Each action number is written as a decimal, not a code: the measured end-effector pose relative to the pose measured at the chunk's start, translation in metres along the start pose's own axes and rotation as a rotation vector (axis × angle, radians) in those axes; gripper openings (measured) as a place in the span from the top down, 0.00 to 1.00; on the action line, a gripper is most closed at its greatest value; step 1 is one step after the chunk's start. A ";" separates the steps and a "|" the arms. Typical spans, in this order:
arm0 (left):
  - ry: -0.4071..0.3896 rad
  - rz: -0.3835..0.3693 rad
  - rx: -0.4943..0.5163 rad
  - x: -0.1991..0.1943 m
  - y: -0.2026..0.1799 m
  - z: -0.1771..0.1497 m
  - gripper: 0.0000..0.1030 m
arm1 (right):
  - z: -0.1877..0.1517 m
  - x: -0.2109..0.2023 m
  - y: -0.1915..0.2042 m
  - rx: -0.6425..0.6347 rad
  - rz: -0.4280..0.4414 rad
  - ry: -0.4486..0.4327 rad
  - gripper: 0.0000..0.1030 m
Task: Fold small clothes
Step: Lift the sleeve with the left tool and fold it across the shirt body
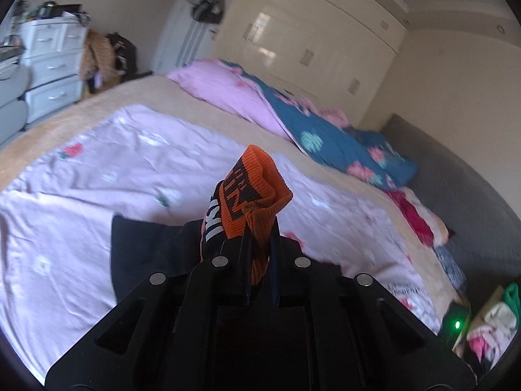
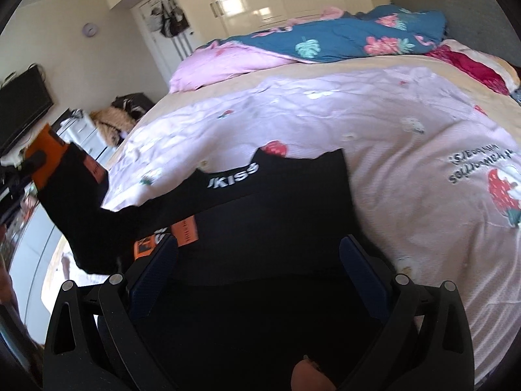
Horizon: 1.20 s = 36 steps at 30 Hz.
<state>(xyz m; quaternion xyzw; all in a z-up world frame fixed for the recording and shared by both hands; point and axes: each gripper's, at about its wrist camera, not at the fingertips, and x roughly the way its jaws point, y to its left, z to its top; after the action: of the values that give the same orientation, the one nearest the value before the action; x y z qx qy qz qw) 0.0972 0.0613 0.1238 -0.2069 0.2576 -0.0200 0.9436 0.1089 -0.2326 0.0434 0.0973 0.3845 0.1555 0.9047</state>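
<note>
Up close, ribbed orange cuff [image 1: 257, 182] of black garment [image 2: 276, 202] pinched between left gripper [image 1: 260, 244] jaws, lifted above bed. Right gripper [image 2: 257, 254] jaws wide, straddling flat black cloth, gripping nothing. Wrinkled pink quilt [image 2: 374, 114] underneath; blue floral blanket [image 1: 325, 133], glossy wardrobe [image 1: 293, 32] beyond.

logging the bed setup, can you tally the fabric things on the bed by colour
black with orange cuff: 1, the garment, cuff clamped in the left gripper
pale pink: 1, the strawberry sheet
pink and blue: 1, the bunched duvet
red: 1, a cloth by the headboard
total: 4
</note>
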 end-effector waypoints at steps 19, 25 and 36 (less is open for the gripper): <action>0.344 -0.131 0.121 0.089 -0.034 -0.093 0.97 | 0.005 -0.006 -0.065 0.148 -0.122 -0.014 0.04; 0.445 -0.189 0.164 0.103 -0.044 -0.120 0.82 | 0.003 -0.003 -0.073 0.172 -0.121 0.008 0.04; 0.482 -0.213 0.213 0.102 -0.043 -0.133 0.43 | -0.006 0.007 -0.072 0.163 -0.089 0.067 0.04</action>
<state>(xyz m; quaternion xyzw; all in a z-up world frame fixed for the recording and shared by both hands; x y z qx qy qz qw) 0.1224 -0.0436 -0.0119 -0.1218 0.4477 -0.1946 0.8642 0.1235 -0.2974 0.0131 0.1480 0.4297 0.0866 0.8865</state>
